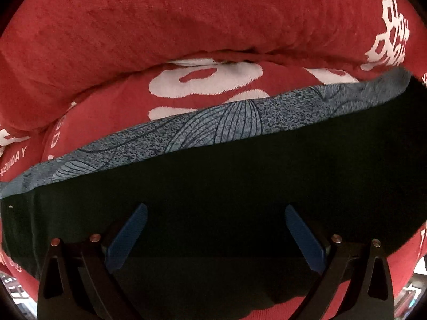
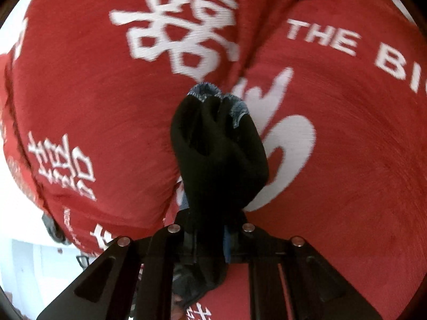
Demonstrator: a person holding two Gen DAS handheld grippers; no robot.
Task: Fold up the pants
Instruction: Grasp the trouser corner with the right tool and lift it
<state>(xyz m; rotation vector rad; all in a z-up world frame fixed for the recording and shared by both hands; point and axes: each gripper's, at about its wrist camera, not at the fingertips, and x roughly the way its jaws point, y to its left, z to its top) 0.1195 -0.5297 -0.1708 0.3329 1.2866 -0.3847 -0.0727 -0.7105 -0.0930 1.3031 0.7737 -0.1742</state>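
We are seeing the left tongs (image 1: 215, 229) hanging released over the pants (image 1: 240, 176), jaws spread wide. Blue pads (image 1: 128, 237) are showing on both fingers, nothing sitting between them. The pants are lying as a dark, flat band across the lower half of the left wrist view. Their far edge is showing a grey-blue strip (image 1: 240, 117) with a line-drawn leaf pattern. We cannot tell whether that strip is part of the pants or a separate cloth under them.

The pants are resting on a red cover (image 1: 186, 21) printed with white characters and letters. Beyond the strip the cover is bulging up into a thick rolled fold. A white ring print (image 1: 205, 82) is sitting just below that fold. We cannot tell what piece of furniture is lying under the cover.

In the right wrist view we are seeing the right tongs (image 2: 210, 229) clenched on a bunch of the dark pants (image 2: 218, 154). The fabric is pinched between the fingers and sticking forward as a crumpled lump. A bit of the grey-blue strip (image 2: 206, 90) is peeking out at the lump's far tip. A sliver of blue pad (image 2: 227, 245) is showing beside the pinched cloth. Behind it the red cover (image 2: 80, 93) is filling the view, and the print "THE BI" (image 2: 344, 45) is reading at upper right. The picture is slightly blurred.
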